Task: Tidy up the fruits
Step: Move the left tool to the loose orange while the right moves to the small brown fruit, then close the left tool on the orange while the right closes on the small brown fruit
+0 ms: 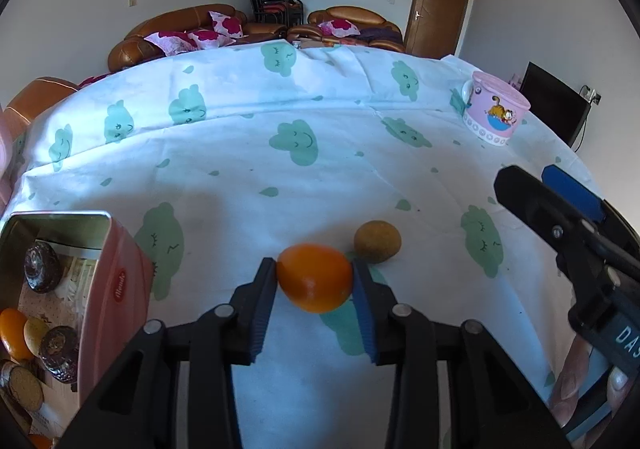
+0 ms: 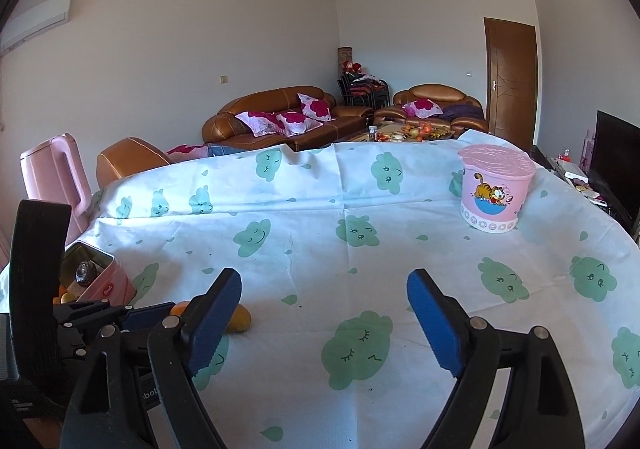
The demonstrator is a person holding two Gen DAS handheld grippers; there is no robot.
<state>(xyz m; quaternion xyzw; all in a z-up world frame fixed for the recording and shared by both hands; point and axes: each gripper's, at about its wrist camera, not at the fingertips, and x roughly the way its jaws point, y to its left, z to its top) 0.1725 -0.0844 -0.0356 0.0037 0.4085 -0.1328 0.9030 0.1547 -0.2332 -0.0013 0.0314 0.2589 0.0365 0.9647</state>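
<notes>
Round orange fruit point(image 1: 315, 277) clamped between left tongs point(image 1: 314, 274) on cloud-print cloth counter point(image 1: 320, 177). Brown-green fruit point(image 1: 377, 241) just behind. Right tongs point(image 2: 324, 289) spread wide, empty.

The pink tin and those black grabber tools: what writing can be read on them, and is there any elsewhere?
"Mondo", roughly: red oval on the pink tin; small, uncertain.
"DAS": right gripper, cut off at the edge.
"obot": left gripper's body, partly hidden.
Pink cartoon-cat tub: no readable words.
</notes>
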